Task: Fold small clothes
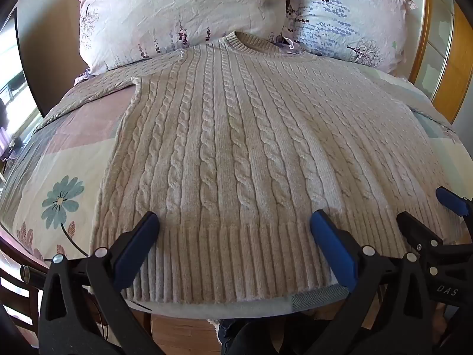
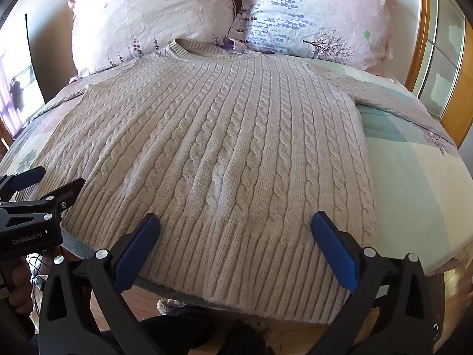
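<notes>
I see the sweater (image 1: pixel 236 148) as thick beige cable knit, woolly and matt, with a ribbed hem along the bottom. Under it the bedspread (image 1: pixel 44 177) is smooth printed cloth, and the pillows (image 1: pixel 177 9) at the top of the frame wear crinkled, thin floral cotton. My left gripper (image 1: pixel 233 230) and right gripper (image 2: pixel 235 230) look like matt black plastic with shiny metal rivets and blue rubbery pads (image 1: pixel 334 254). The headboard (image 2: pixel 416 44) at the upper right is glossy varnished wood.

Both grippers (image 1: pixel 233 222) (image 2: pixel 235 222) are black plastic clamps with blue finger pads (image 1: pixel 332 251), silver rivets and white lettering.
</notes>
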A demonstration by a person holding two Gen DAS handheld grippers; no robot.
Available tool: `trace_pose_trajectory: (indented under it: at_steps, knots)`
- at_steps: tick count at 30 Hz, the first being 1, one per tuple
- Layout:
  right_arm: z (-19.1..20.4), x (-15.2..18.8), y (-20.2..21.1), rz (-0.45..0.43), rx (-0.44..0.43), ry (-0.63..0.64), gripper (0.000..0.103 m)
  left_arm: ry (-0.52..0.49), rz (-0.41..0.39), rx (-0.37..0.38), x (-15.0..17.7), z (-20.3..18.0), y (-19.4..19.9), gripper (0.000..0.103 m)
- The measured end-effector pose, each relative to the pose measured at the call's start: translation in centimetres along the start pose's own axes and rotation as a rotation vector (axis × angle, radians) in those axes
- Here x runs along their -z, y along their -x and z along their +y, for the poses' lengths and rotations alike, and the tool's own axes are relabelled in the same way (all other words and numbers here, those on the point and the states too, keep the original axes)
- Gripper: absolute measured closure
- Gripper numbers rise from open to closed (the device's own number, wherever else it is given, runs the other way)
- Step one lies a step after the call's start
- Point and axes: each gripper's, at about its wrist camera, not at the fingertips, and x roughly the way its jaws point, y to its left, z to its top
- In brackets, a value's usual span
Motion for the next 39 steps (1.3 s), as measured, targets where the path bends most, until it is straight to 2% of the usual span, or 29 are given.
trace_pose_trajectory:
  at_steps: [39]
  knots:
    - [0.00,0.05,0.02,-0.005,0.000,0.001,0.001,-0.003,-0.011,-0.003,0.02,0.00,0.03,0.002]
